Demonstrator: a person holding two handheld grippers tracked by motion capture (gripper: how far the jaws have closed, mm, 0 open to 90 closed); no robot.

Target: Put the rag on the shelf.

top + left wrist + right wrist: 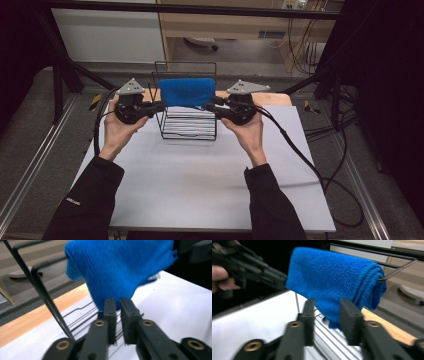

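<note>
A blue towel (187,91) hangs folded over the top bar of a black wire rack (161,127) at the far middle of the table. My left gripper (160,106) is at the towel's left edge. In the left gripper view its jaws (118,305) stand almost together, pinching the towel's (120,267) lower corner. At the towel's right edge is my right gripper (210,104). In the right gripper view its jaws (328,307) stand wide apart, with the towel's (332,280) lower corner hanging between them, untouched. The left gripper (274,277) also appears there, at the towel's far edge.
The rack stands on a white board (200,175) that covers the table. A wooden strip (280,97) shows behind the board. The right gripper's cable (310,170) trails across the board's right side. A black frame bar (200,10) crosses overhead at the back.
</note>
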